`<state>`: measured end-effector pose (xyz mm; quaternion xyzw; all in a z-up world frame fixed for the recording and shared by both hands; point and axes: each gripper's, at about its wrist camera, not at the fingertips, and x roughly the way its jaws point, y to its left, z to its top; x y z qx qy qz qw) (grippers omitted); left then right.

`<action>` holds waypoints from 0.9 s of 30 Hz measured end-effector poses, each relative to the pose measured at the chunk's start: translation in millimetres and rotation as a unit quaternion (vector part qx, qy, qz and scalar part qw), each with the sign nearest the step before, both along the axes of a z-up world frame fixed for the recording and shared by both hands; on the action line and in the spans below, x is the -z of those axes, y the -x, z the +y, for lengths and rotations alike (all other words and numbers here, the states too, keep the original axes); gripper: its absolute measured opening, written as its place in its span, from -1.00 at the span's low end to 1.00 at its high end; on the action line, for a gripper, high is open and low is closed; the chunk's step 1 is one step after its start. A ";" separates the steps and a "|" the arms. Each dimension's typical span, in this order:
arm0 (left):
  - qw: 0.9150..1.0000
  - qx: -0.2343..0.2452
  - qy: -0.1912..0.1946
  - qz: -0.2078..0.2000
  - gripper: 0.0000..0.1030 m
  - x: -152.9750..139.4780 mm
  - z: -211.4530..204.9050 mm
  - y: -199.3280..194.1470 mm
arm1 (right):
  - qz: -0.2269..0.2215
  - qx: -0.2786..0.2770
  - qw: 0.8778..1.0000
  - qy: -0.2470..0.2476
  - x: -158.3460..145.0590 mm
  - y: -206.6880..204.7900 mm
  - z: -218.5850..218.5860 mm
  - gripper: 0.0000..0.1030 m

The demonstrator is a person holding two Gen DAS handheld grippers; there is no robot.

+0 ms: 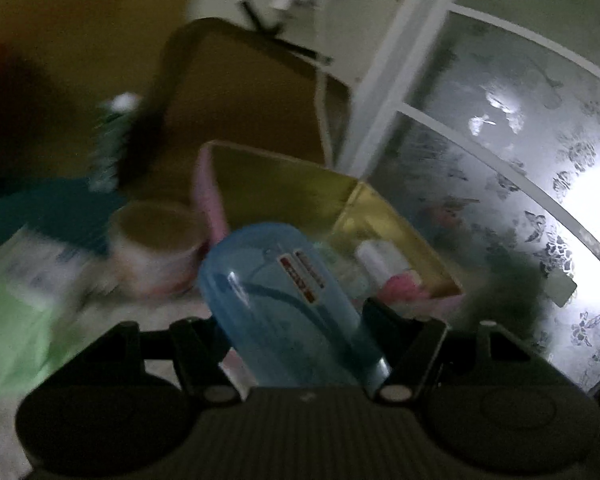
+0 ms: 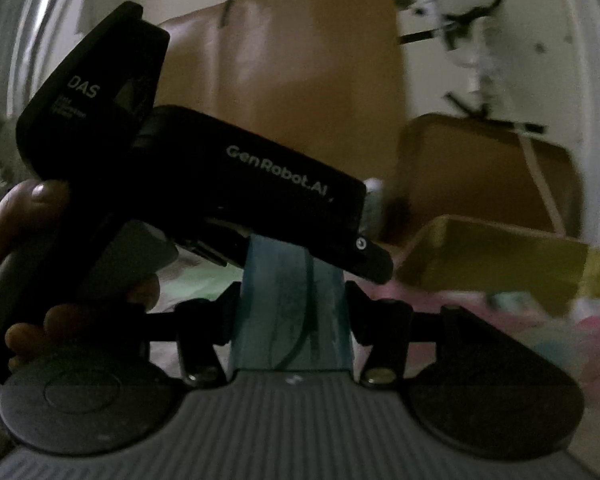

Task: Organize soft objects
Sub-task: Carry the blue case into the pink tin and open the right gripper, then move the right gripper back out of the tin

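Note:
A pale blue see-through bottle (image 1: 268,272) with a red-and-white label stands between the fingers of my left gripper (image 1: 292,320), whose pads press on its sides. In the right wrist view the same blue bottle (image 2: 284,280) sits between the fingers of my right gripper (image 2: 294,300), also gripped on both sides. The black housing of the left gripper (image 2: 260,184) crosses over the bottle there, held by a person's hand (image 2: 32,200) at the left. Both views are dim and blurred.
An open yellow box with a pink side (image 1: 284,184) lies just ahead and holds a white-capped bottle (image 1: 376,260). A round tub (image 1: 156,248) and green cloth (image 1: 16,328) are on the left. Brown cardboard boxes (image 1: 240,92) stand behind, a frosted window (image 1: 500,140) on the right.

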<state>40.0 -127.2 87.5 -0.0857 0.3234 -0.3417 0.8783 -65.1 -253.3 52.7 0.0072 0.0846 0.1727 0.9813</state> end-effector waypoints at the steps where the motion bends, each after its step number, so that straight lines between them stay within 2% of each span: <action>1: 1.000 0.009 -0.002 -0.003 0.32 -3.6 -13.2 -6.8 | -0.004 0.009 1.000 -0.002 -1.9 -3.7 -11.3 0.09; 6: 0.999 0.035 -0.016 -0.007 0.33 -10.1 -69.0 -41.5 | -0.009 0.043 0.999 -0.005 -9.7 -20.9 -63.9 0.09; 9: 0.999 0.032 -0.034 -0.009 0.43 -5.5 -90.7 -66.8 | 0.005 0.052 0.999 -0.006 -11.6 -41.7 -93.3 0.09; 11: 0.998 0.015 -0.059 -0.011 0.77 0.7 -102.3 -81.9 | 0.020 0.054 0.998 -0.009 -10.0 -57.0 -112.5 0.09; 13: 0.996 -0.014 -0.092 -0.014 0.88 7.5 -110.7 -94.6 | 0.034 0.059 0.998 -0.003 -7.3 -77.7 -123.3 0.10; 15: 0.991 -0.048 -0.125 -0.020 0.88 10.8 -112.8 -98.5 | 0.053 0.076 0.996 0.016 -2.7 -93.7 -125.8 0.28; 16: 0.990 -0.058 -0.129 -0.025 0.88 11.5 -107.1 -94.1 | 0.064 0.095 0.993 0.027 1.4 -96.4 -125.5 0.42; 19: 0.989 -0.059 -0.123 -0.054 0.89 10.4 -93.3 -73.9 | 0.047 0.144 0.988 0.042 5.4 -93.3 -126.0 0.41; 22: 0.989 -0.068 -0.112 -0.074 0.89 10.0 -76.2 -52.2 | 0.045 0.166 0.985 0.028 7.2 -88.4 -131.5 0.39; 27: 0.991 -0.080 -0.080 -0.073 0.89 14.5 -28.6 -14.6 | 0.065 0.202 0.977 -0.012 7.7 -82.1 -137.0 0.38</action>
